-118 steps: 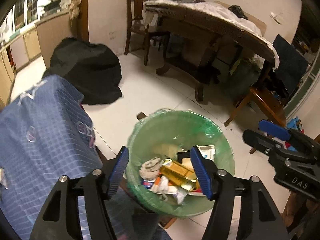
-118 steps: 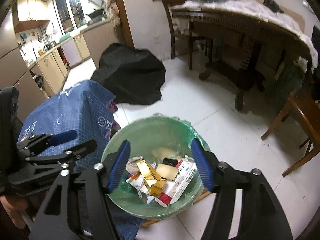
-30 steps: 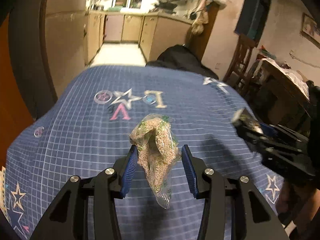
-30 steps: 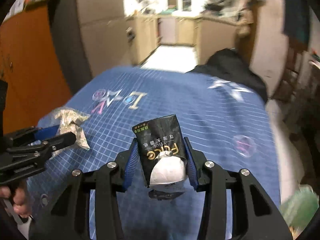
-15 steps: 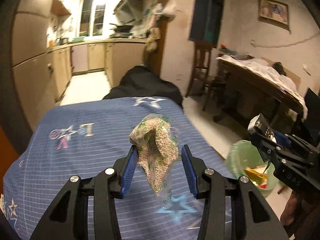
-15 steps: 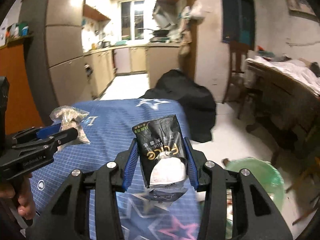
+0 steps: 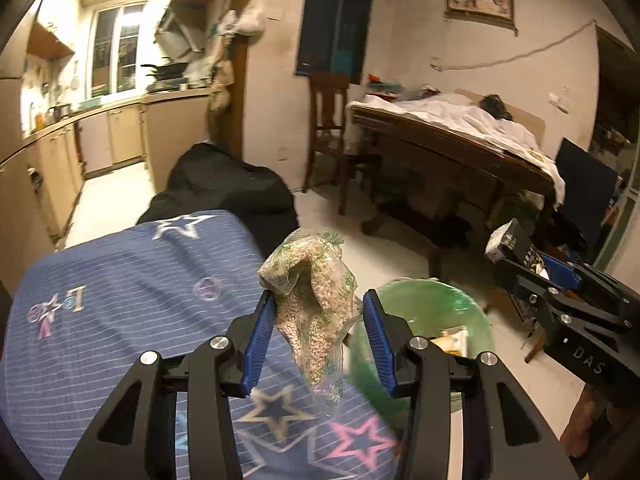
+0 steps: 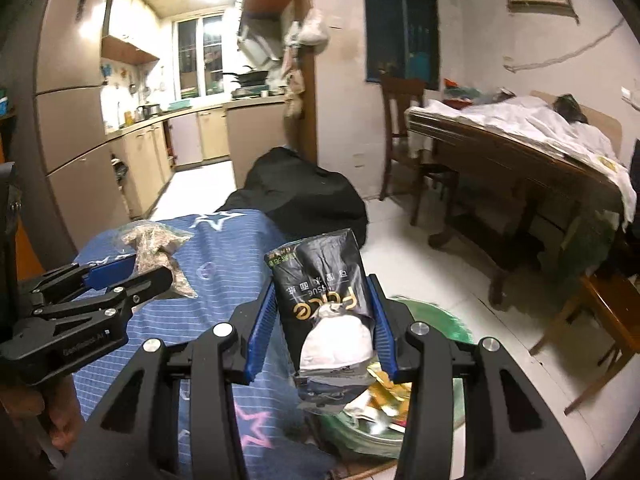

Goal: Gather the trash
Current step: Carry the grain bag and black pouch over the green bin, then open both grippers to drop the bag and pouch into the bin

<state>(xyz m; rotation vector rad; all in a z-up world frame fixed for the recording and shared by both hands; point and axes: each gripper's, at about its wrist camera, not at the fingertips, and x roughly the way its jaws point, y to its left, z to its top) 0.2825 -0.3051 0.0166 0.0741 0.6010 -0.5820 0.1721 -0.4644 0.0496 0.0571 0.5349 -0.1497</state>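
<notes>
My left gripper [image 7: 318, 334] is shut on a clear plastic bag of pale grains [image 7: 316, 300], held over the right edge of the blue star-patterned cloth [image 7: 132, 292]. The same gripper [image 8: 138, 268] and bag of grains [image 8: 154, 250] appear at the left of the right wrist view. My right gripper [image 8: 322, 322] is shut on a black tissue pack [image 8: 324, 292] with white tissue poking out. That gripper [image 7: 532, 268] with the tissue pack [image 7: 510, 242] shows at the right of the left wrist view. A green-lined trash bin [image 7: 424, 308] with wrappers stands on the floor just beyond both grippers, its green liner [image 8: 436, 320] partly hidden behind the tissue pack.
A black bag [image 7: 224, 192] lies on the white floor past the cloth-covered surface. A wooden table [image 7: 452, 140] draped in white cloth and a chair [image 7: 332, 136] stand at the back right. Kitchen cabinets [image 7: 116, 136] run along the left. A wooden chair [image 8: 608, 312] sits right of the bin.
Both grippers have swung right and risen a little, from over the middle of the blue cloth to its right edge. The green bin has come into view below them. Each grip is unchanged.
</notes>
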